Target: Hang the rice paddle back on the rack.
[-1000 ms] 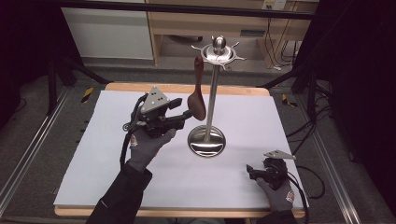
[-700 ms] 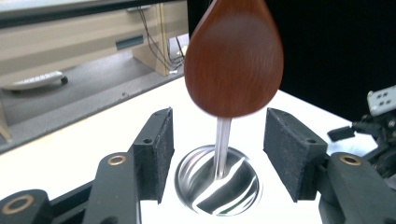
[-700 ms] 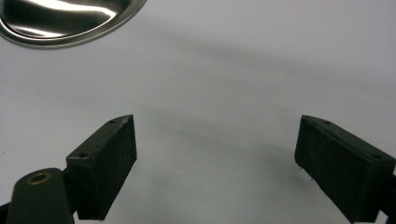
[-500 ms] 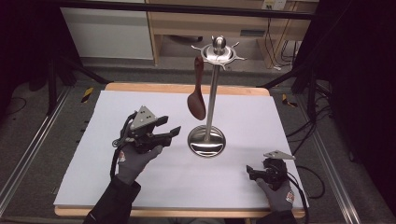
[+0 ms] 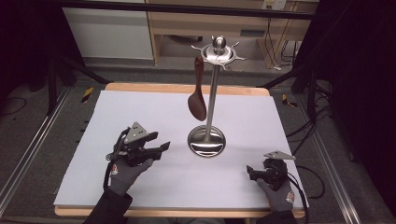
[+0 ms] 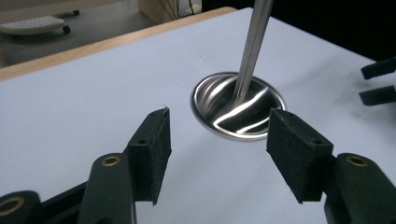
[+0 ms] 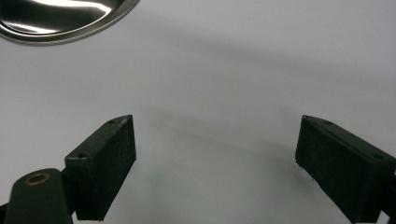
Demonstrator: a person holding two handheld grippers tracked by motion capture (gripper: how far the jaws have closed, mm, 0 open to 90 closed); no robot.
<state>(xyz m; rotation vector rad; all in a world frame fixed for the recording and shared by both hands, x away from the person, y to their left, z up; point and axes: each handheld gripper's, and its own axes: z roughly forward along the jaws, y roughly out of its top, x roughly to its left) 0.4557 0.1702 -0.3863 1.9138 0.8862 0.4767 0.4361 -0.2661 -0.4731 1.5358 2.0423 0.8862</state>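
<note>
A steel utensil stand (image 5: 212, 93) rises from a round dished base (image 5: 206, 141) at the table's middle. From a hook at its top hangs a brown wooden spoon (image 5: 197, 105), bowl down, touched by neither gripper. My left gripper (image 5: 161, 148) sits low over the mat, left of the base, open and empty. In the left gripper view its jaws (image 6: 217, 149) stand apart and point at the base (image 6: 238, 112). My right gripper (image 5: 251, 173) rests near the front right, open with nothing in it. Its own view shows wide-set jaws (image 7: 215, 163) over bare mat, the base's rim (image 7: 60, 18) at top left.
A white mat (image 5: 140, 112) covers the wooden table (image 5: 187, 87). Shelving and cables stand beyond the far edge. The right gripper's black jaw tips (image 6: 378, 81) show at the right edge of the left gripper view.
My left gripper has drawn back from the spoon, down and toward the front left, and now sits low over the mat. The spoon stays hanging on the stand. The right gripper has not moved.
</note>
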